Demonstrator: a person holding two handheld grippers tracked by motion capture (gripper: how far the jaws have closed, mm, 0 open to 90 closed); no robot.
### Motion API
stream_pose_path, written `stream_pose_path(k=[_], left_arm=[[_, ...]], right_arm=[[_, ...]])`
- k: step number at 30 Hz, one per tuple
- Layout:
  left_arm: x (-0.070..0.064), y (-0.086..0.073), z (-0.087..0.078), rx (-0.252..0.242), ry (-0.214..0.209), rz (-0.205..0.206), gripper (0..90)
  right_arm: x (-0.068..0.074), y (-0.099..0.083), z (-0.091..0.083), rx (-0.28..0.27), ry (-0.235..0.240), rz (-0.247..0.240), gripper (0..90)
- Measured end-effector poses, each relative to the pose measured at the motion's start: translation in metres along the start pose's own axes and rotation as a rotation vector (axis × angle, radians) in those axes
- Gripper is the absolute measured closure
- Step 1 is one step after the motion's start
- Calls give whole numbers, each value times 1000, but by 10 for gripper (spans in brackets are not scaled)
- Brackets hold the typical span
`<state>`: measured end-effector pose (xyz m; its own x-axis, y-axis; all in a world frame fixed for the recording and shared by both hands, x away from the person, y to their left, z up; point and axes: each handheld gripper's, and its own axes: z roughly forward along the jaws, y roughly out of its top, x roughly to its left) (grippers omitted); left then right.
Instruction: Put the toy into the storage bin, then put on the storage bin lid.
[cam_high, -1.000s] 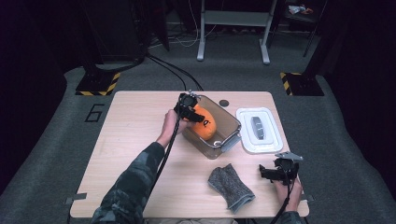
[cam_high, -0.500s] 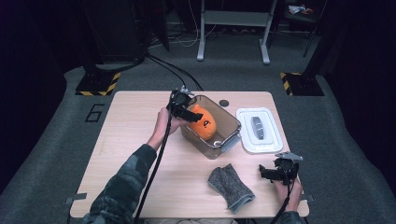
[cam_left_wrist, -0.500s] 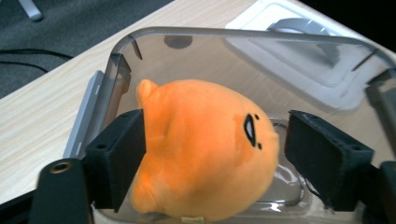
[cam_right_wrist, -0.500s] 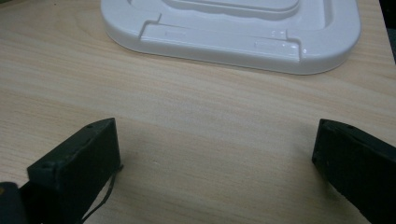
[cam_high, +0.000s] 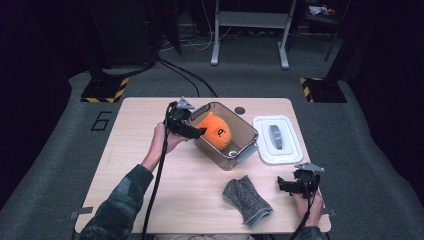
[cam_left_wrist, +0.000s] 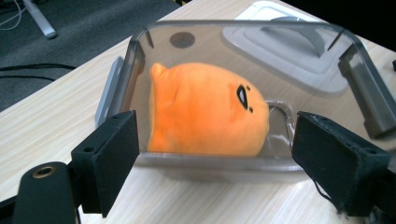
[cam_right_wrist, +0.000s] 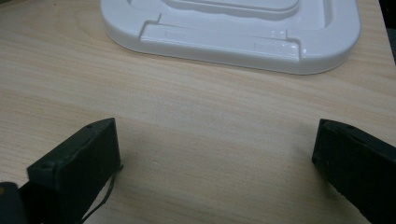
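**A:** Wide shot first: the wooden table (cam_high: 150, 200) carries everything. Biggest thing on it is the clear plastic container (cam_high: 245, 131), sitting in the middle toward the far edge, lid off.

**B:** And the lid (cam_high: 289, 150), white with a grey handle, lies flat just beside the container on its right. Top side up.

**A:** Inside the container there's the orange plush toy (cam_high: 214, 131), lying on its side on the bottom; in the left gripper view its little black face marking (cam_left_wrist: 243, 95) points toward the far wall.

**B:** Near the front edge, a grey knitted glove (cam_high: 246, 199), lying loose, well apart from the container.

**A:** Now the tools. The left gripper (cam_high: 196, 133) sits at the container's left wall, jaws wide apart, nothing between them; from its own camera the pads frame the near wall with the toy behind it.

**B:** The right gripper (cam_high: 281, 185) rests low by the table's near right corner, just right of the glove. Jaws spread there too, bare wood between them, the lid beyond.

**A:** Smallest item: a dark round disc (cam_high: 240, 110) on the table behind the container.
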<state>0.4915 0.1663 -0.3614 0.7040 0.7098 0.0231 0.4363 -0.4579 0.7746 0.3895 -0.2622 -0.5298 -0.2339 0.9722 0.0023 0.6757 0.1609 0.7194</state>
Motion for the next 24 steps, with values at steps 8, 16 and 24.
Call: stream_pose_path(k=[8,16,24], left_arm=[[9,-29,-16,-9,37,-18,125],[10,-61,-19,-6,80,-13,83],[21,-115,-5,-20,64,-106,77]], right_arm=[[0,0,0,0,0,0,0],[0,0,0,0,-1,1,0],[0,0,0,0,-1,0,0]])
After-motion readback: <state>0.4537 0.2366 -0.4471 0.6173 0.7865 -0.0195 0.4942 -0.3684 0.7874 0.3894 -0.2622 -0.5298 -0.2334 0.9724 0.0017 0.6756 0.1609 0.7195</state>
